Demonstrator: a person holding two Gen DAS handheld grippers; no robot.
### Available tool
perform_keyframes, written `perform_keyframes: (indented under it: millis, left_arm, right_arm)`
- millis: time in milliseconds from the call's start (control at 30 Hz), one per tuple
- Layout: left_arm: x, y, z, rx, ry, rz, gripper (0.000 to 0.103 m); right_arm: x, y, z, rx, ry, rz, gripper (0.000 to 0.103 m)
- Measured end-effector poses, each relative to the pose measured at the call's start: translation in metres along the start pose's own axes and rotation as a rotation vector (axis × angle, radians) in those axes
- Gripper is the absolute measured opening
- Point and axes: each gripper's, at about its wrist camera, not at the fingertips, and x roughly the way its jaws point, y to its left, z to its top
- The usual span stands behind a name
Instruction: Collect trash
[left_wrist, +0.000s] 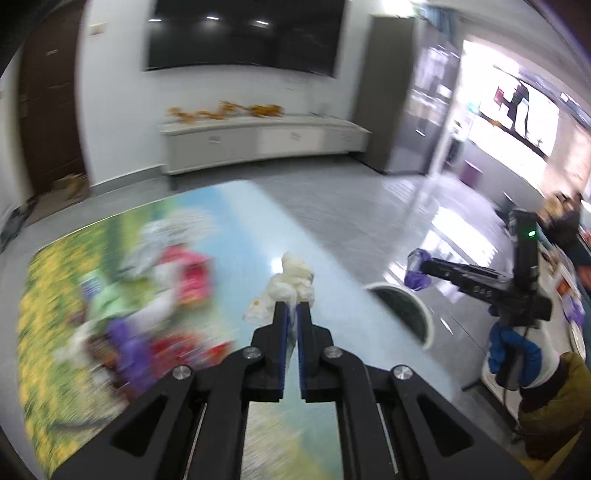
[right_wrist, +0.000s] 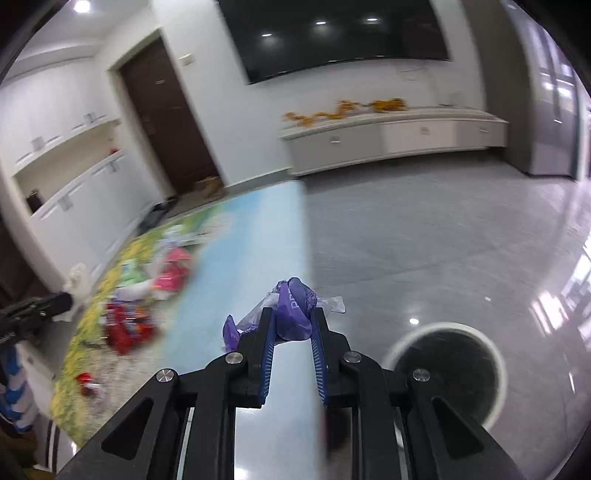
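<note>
My left gripper (left_wrist: 292, 308) is shut on a crumpled white tissue (left_wrist: 291, 280) and holds it above the table's right part. My right gripper (right_wrist: 292, 314) is shut on a purple plastic wrapper (right_wrist: 291, 312), held over the table's right edge; it also shows in the left wrist view (left_wrist: 419, 271), near the bin. A round white-rimmed trash bin (right_wrist: 448, 373) stands on the floor right of the table; in the left wrist view the bin (left_wrist: 402, 304) is partly hidden by the table edge. A pile of trash (left_wrist: 162, 299) lies on the table's left part, blurred.
The table (left_wrist: 221, 206) has a printed landscape cloth. Loose red wrappers (right_wrist: 127, 328) lie on it. A white low cabinet (left_wrist: 258, 142) stands along the far wall under a dark screen. Glossy grey floor (right_wrist: 424, 240) lies to the right.
</note>
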Motion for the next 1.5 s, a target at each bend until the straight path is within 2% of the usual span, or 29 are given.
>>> perform_keyframes:
  millis: [67, 200, 367, 467, 500, 567, 600, 633, 667, 800, 900, 1000, 1167, 1367, 1500]
  left_arm:
    - [0.028, -0.026, 0.015, 0.03, 0.036, -0.056, 0.005]
    - [0.094, -0.081, 0.043, 0.08, 0.115, -0.156, 0.005]
    - [0.168, -0.128, 0.062, 0.064, 0.214, -0.27, 0.006]
    - [0.205, -0.144, 0.066, 0.045, 0.277, -0.319, 0.008]
    - [0.215, -0.148, 0.067, 0.039, 0.297, -0.33, 0.012]
    - [0.231, -0.154, 0.065, 0.022, 0.327, -0.334, 0.028]
    - [0.24, -0.159, 0.065, 0.015, 0.34, -0.334, 0.042]
    - [0.244, -0.16, 0.065, 0.013, 0.343, -0.329, 0.049]
    - [0.243, -0.162, 0.063, 0.013, 0.342, -0.327, 0.049]
    - [0.232, -0.162, 0.056, 0.018, 0.335, -0.327, 0.049]
    - [0.21, -0.167, 0.058, 0.04, 0.282, -0.31, 0.049]
    - [0.178, -0.173, 0.059, 0.074, 0.206, -0.266, 0.049]
    - [0.108, -0.155, 0.041, 0.085, 0.109, -0.228, 0.049]
    - [0.018, -0.089, -0.003, 0.043, 0.021, -0.122, 0.049]
    - [-0.044, -0.021, -0.046, -0.048, -0.033, 0.003, 0.053]
  right_arm:
    - [-0.004, -0.039, -0.009, 0.042, 0.01, -0.095, 0.018]
    - [-0.003, -0.103, -0.026, 0.14, 0.036, -0.19, 0.018]
    - [0.015, -0.157, -0.041, 0.214, 0.087, -0.219, 0.019]
    - [0.036, -0.173, -0.041, 0.236, 0.13, -0.216, 0.022]
    - [0.04, -0.18, -0.044, 0.24, 0.138, -0.217, 0.024]
    - [0.049, -0.189, -0.046, 0.253, 0.158, -0.224, 0.035]
    - [0.053, -0.193, -0.046, 0.261, 0.168, -0.237, 0.04]
    - [0.053, -0.197, -0.048, 0.269, 0.169, -0.241, 0.046]
    - [0.05, -0.2, -0.051, 0.276, 0.168, -0.244, 0.046]
    - [0.035, -0.205, -0.056, 0.3, 0.154, -0.253, 0.046]
    - [0.017, -0.203, -0.059, 0.323, 0.12, -0.251, 0.046]
    - [-0.003, -0.197, -0.057, 0.339, 0.071, -0.247, 0.046]
    - [-0.037, -0.168, -0.046, 0.305, -0.022, -0.213, 0.046]
    - [-0.062, -0.101, -0.026, 0.204, -0.105, -0.122, 0.047]
    - [-0.072, -0.05, -0.014, 0.127, -0.13, -0.063, 0.05]
